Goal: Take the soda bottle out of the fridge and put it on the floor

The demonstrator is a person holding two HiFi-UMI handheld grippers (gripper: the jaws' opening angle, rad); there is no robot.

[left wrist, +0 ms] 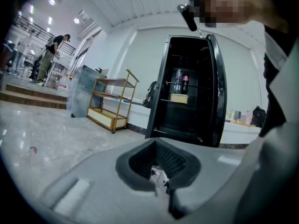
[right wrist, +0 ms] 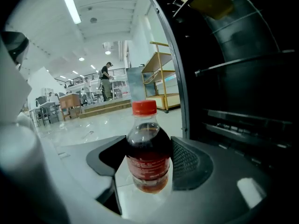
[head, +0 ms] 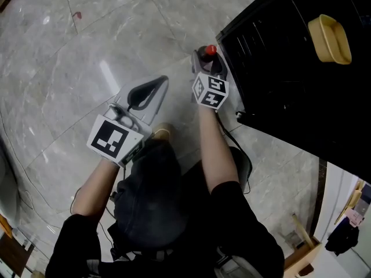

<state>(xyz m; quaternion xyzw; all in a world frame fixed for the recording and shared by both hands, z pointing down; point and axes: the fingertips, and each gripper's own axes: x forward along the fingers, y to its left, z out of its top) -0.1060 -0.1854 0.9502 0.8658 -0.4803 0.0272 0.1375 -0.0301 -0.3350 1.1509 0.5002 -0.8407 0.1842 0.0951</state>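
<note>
Soda bottle (right wrist: 148,148): small plastic one, nearly full of dark cola. Prob some weight for its size, walls give a bit if squeezed, smooth and maybe cold-damp, so slippery imo. Best grab is mid-body on the label, and that's where the right gripper (head: 210,58) has it, pads clamped on both sides. It's upright, long axis vertical, red cap up. It's outside the fridge (head: 278,62), low over the floor (head: 87,39) by the open front. Can't tell if the base touches. Left gripper (left wrist: 161,178) is closed up w/ nothing in it.
</note>
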